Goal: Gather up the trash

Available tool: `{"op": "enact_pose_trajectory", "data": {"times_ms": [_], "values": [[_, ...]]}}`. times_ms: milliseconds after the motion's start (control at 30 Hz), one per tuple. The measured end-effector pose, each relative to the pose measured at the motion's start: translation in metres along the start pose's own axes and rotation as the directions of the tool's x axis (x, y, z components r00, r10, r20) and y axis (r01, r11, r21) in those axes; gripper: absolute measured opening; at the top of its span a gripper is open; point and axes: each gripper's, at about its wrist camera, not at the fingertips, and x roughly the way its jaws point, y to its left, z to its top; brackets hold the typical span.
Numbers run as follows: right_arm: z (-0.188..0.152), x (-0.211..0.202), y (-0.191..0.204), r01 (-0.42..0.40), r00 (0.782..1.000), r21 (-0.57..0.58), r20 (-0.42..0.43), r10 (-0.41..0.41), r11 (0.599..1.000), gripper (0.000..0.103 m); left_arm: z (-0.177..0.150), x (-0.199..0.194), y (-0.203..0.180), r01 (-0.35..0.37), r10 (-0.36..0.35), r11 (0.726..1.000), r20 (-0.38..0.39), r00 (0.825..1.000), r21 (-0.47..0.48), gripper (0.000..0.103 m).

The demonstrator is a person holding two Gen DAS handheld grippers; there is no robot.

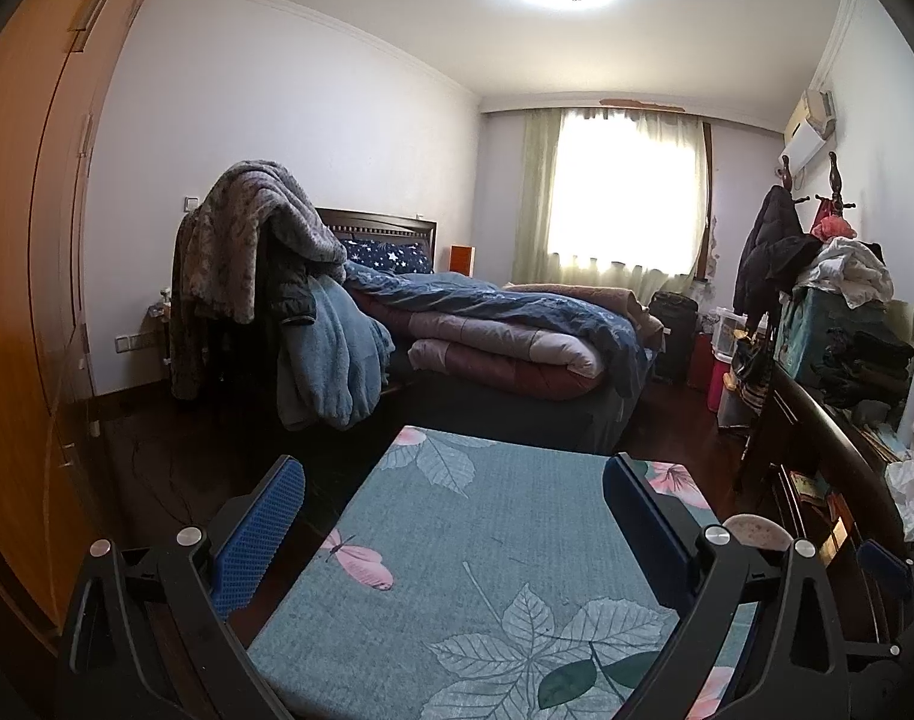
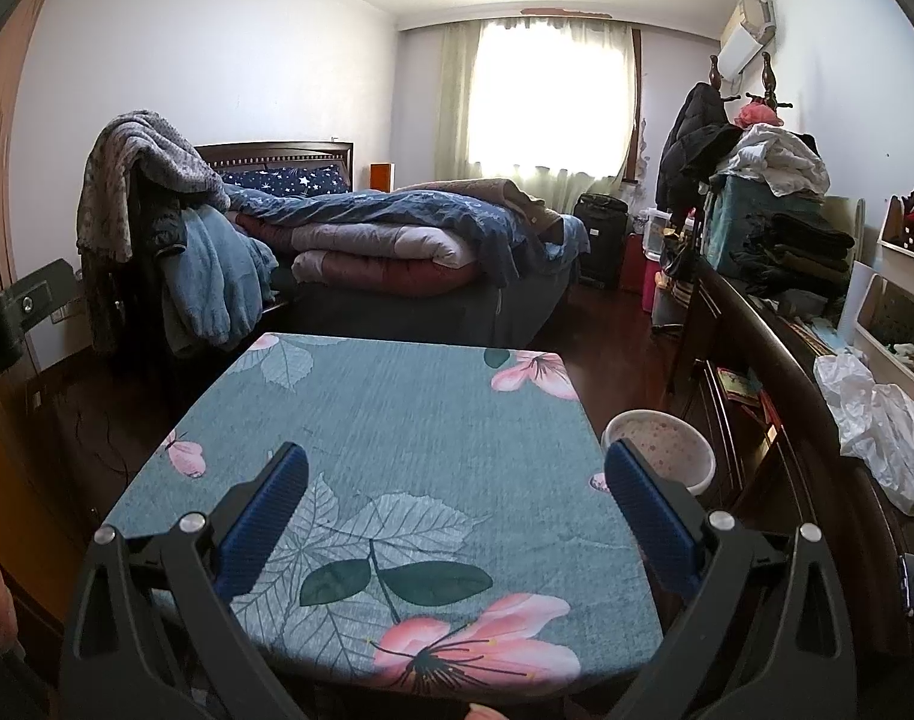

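Tools: left tool (image 1: 454,480) and right tool (image 2: 456,468) spread, empty, above floral table (image 2: 409,420). Search step. Plastic bag (image 2: 877,420) lies at three o'clock on dresser; bin (image 2: 661,441) beside table. Next: reach bag.

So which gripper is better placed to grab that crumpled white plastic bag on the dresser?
Probably the right gripper: open, and the plastic bag lies on its side. The left gripper sits farther left.

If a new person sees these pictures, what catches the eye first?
The floral tablecloth fills the foreground between both open grippers. Behind it, the unmade bed lies under a bright window. At right, a crumpled plastic bag sits on the dark cabinet.
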Motion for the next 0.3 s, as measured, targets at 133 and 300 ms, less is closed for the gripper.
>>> {"op": "enact_pose_trajectory", "data": {"times_ms": [133, 300], "values": [[0.0004, 0.0, 0.0, 0.001, 1.0, 0.002, 0.001, -0.001, 1.0, 0.099, 0.0002, 0.0029, 0.0046, 0.005, -0.005, 1.0, -0.015, 1.0, -0.016, 0.099], [0.0017, 0.0006, -0.0021, 0.003, 1.0, 0.008, 0.002, -0.003, 1.0, 0.099, 0.0007, 0.0071, 0.0092, 0.016, -0.018, 0.999, -0.032, 0.999, -0.035, 0.099]]}}
